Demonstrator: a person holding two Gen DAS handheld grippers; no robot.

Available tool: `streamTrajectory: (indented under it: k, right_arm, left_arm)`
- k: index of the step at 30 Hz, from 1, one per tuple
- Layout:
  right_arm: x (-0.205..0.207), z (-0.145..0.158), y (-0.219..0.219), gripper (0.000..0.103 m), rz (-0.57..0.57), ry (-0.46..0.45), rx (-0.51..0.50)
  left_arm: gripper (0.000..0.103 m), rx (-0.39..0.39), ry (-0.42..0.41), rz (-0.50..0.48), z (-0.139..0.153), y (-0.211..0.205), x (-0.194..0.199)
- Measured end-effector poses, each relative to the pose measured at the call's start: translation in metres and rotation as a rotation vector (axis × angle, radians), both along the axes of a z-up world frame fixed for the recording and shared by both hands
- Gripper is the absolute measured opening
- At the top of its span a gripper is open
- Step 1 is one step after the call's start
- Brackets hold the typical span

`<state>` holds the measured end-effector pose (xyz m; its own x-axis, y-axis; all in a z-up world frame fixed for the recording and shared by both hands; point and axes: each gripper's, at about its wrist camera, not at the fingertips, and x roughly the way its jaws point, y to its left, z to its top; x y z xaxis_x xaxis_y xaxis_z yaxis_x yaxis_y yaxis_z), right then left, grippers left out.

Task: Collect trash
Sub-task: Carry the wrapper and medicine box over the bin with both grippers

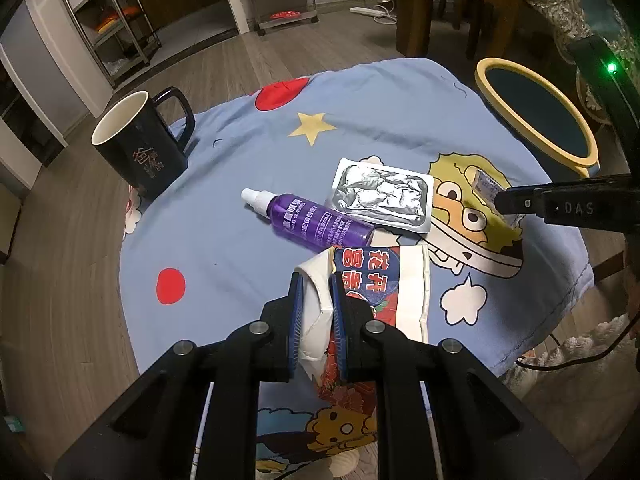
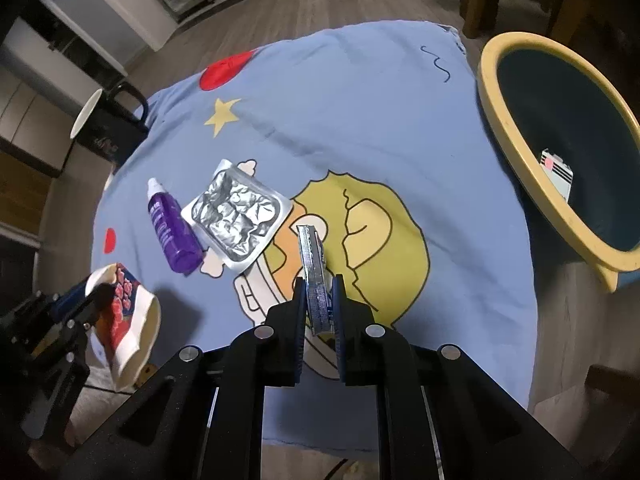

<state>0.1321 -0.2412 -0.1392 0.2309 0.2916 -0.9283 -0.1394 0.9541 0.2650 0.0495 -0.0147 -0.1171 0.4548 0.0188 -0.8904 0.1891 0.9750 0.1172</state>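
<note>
Blue cartoon cloth (image 2: 360,120); left fingers (image 1: 314,280) clamp snack bag (image 1: 384,280); right fingers (image 2: 318,284) pinch foil packet (image 2: 312,264).

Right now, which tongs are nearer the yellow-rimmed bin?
Right. The right tongs, shut on a small foil packet, are closer to the bin; the left tongs, gripping a snack bag, are farther.
</note>
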Motion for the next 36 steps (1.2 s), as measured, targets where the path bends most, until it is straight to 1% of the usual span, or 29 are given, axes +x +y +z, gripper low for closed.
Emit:
streamTrajectory:
  k: [5, 8, 9, 12, 14, 16, 18, 19, 20, 23, 25, 27, 29, 32, 34, 36]
  right_arm:
    - [0.001, 0.000, 0.004, 0.014, 0.000, -0.001, 0.024]
    - [0.002, 0.007, 0.002, 0.014, -0.006, -0.016, 0.018]
    - [0.003, 0.012, -0.001, 0.014, -0.018, -0.026, 0.027]
    - [0.007, 0.034, -0.012, 0.014, -0.057, -0.053, 0.063]
    - [0.013, 0.057, -0.022, 0.014, -0.052, -0.097, 0.044]
    - [0.019, 0.078, -0.036, 0.014, -0.056, -0.145, 0.014]
    - [0.029, 0.100, -0.062, 0.014, -0.084, -0.193, -0.011]
    - [0.032, 0.105, -0.072, 0.014, -0.100, -0.204, -0.014]
    - [0.038, 0.110, -0.092, 0.014, -0.130, -0.217, -0.020]
    - [0.047, 0.108, -0.137, 0.014, -0.210, -0.229, -0.034]
    - [0.051, 0.096, -0.171, 0.014, -0.293, -0.207, 0.009]
    - [0.055, 0.083, -0.191, 0.014, -0.351, -0.177, 0.057]
    - [0.058, 0.075, -0.200, 0.014, -0.379, -0.163, 0.058]
    - [0.060, 0.069, -0.209, 0.014, -0.408, -0.167, 0.033]
    - [0.059, 0.065, -0.219, 0.014, -0.459, -0.166, 0.027]
    - [0.056, 0.063, -0.230, 0.014, -0.510, -0.161, 0.031]
  left_arm:
    - [0.013, 0.007, -0.003, -0.001, 0.000, -0.001, 0.000]
    - [0.013, -0.002, -0.004, 0.001, 0.002, -0.001, 0.000]
    - [0.013, -0.001, -0.017, -0.004, 0.006, -0.002, 0.001]
    - [0.013, 0.008, -0.063, -0.038, 0.021, -0.011, 0.005]
    - [0.013, 0.000, -0.100, -0.067, 0.035, -0.022, 0.013]
    - [0.013, -0.006, -0.118, -0.092, 0.044, -0.034, 0.022]
    - [0.013, 0.000, -0.138, -0.133, 0.052, -0.054, 0.034]
    - [0.013, 0.000, -0.145, -0.153, 0.055, -0.064, 0.041]
    - [0.013, -0.001, -0.148, -0.168, 0.057, -0.072, 0.046]
    - [0.013, -0.003, -0.162, -0.232, 0.062, -0.106, 0.063]
    - [0.013, -0.004, -0.168, -0.281, 0.063, -0.131, 0.072]
    - [0.013, -0.007, -0.164, -0.326, 0.062, -0.156, 0.082]
    - [0.013, -0.015, -0.158, -0.360, 0.060, -0.177, 0.090]
    - [0.014, -0.033, -0.154, -0.410, 0.057, -0.210, 0.101]
    - [0.014, -0.046, -0.142, -0.437, 0.053, -0.230, 0.108]
    - [0.014, -0.043, -0.138, -0.461, 0.050, -0.249, 0.118]
